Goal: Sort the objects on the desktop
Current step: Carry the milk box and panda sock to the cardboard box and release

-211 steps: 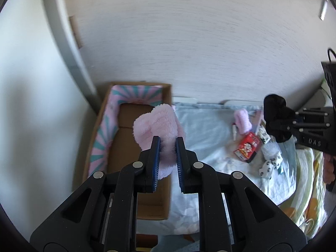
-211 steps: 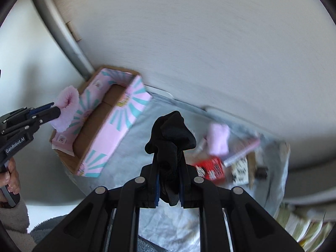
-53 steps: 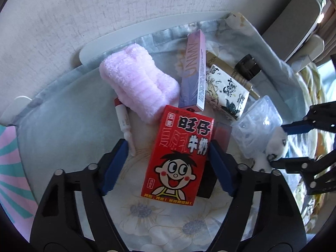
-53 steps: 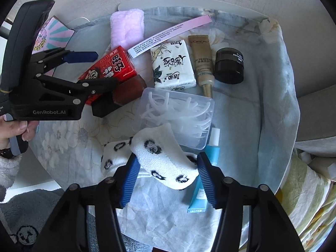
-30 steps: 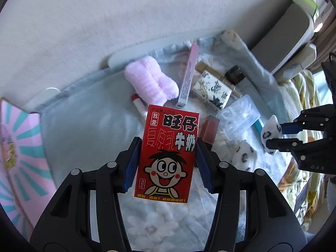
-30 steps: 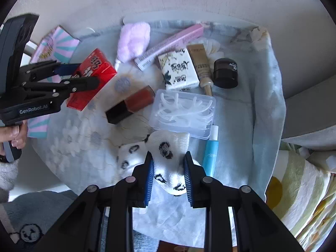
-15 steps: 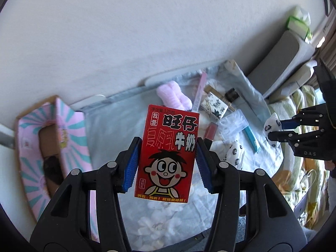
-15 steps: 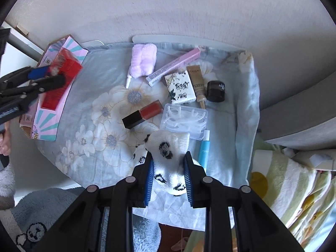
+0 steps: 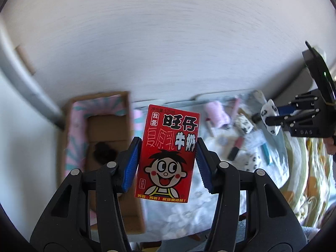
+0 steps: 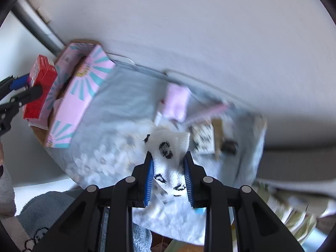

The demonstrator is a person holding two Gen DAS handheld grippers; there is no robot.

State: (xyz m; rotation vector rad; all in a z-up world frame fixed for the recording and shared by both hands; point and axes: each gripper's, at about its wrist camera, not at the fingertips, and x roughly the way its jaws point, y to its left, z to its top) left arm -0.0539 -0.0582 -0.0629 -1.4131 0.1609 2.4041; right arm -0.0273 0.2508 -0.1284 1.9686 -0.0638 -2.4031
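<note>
So two claws, one item each; left claw (image 9: pixel 167 159) is clamped on the one red milk carton (image 9: pixel 169 155), held upright in the air with the cardboard box (image 9: pixel 98 126) at about 10 o'clock from it; one dark bundle (image 9: pixel 104 152) sits inside that box; right claw (image 10: pixel 168 174) is squeezed nearly closed on one white spotted sock (image 10: pixel 168 147); a second spotted sock (image 9: pixel 253 161) lies on the floral cloth (image 10: pixel 126 109) over the worktop, with one pink fluffy roll (image 10: pixel 176 100) at 12 o'clock; rest is too blurry to count.

Red milk carton (image 9: pixel 168 157): upright, cartoon face, clamped aloft. White black-spotted sock (image 10: pixel 169 159): bunched, pinched aloft. Pink-and-teal cardboard box (image 9: pixel 100 147): open.
</note>
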